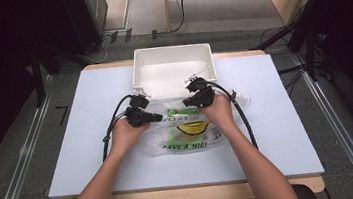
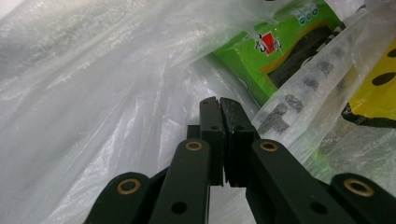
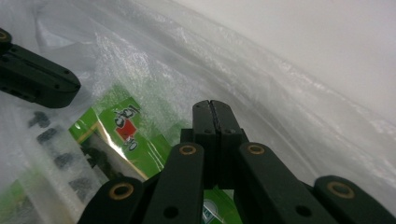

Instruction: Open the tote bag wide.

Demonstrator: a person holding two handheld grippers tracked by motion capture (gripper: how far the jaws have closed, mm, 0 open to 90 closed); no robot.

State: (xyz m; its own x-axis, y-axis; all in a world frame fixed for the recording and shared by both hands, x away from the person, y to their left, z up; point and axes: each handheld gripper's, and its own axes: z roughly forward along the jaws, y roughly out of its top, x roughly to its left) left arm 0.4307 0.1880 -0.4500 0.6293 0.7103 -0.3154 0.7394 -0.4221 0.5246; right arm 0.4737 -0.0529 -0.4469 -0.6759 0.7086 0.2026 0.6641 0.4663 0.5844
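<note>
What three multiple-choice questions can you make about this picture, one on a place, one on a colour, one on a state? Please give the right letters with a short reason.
1. Where does the white bin stand?
A. at the far edge of the table, beyond the plastic bag
B. at the near edge, by the person
C. on the floor

2. What colour is the packet inside the plastic bag?
A. red
B. green
C. blue

3. How do the jaws of the left tongs stand?
A. wide apart
B. pressed together
C. around the bin's rim

Answers:
1. A, the high view shows it past the bag.
2. B, the wrapper is bright green in both gripper views.
3. B, the left gripper view shows no gap between them.
</note>
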